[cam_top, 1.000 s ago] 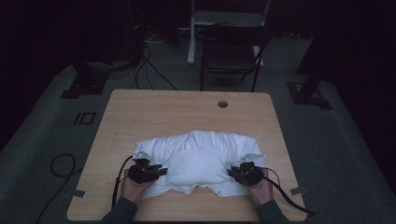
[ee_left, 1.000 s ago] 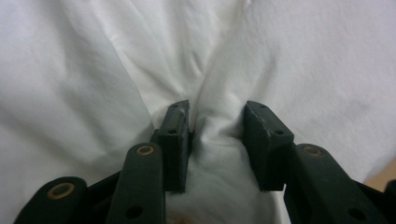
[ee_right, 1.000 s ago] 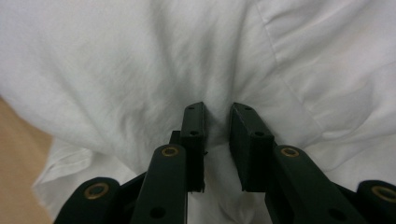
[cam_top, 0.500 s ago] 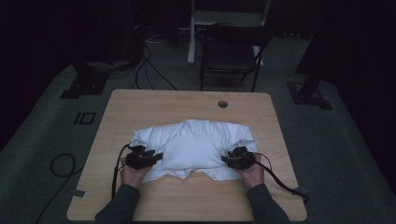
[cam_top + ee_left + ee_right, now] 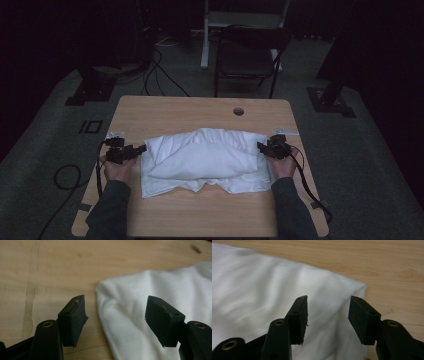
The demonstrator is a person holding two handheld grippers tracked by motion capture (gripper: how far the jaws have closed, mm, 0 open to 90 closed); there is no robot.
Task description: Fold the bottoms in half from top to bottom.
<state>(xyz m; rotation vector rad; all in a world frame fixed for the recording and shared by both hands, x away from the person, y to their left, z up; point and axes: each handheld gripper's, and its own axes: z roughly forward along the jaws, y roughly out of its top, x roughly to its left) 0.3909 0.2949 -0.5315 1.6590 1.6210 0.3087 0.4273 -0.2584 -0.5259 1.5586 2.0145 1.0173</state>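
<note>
High view: white garment point(image 5: 202, 160) was laid folded over mid-worktop point(image 5: 200, 110). Left gripper point(image 5: 131, 151) and right gripper point(image 5: 264, 148) had just been opening, nothing held. Further folds were judged outstanding.

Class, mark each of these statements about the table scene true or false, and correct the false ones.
1. The white cloth lies folded on the wooden table. True.
2. The left tool is clamped on the cloth. False: its jaws stand open, nothing pressed between them.
3. The right tool has open jaws above the cloth's edge. True.
4. The two tools meet at the middle of the cloth. False: in the high view they sit at opposite ends of it.
5. A round hole shows near the table's far edge. True.
</note>
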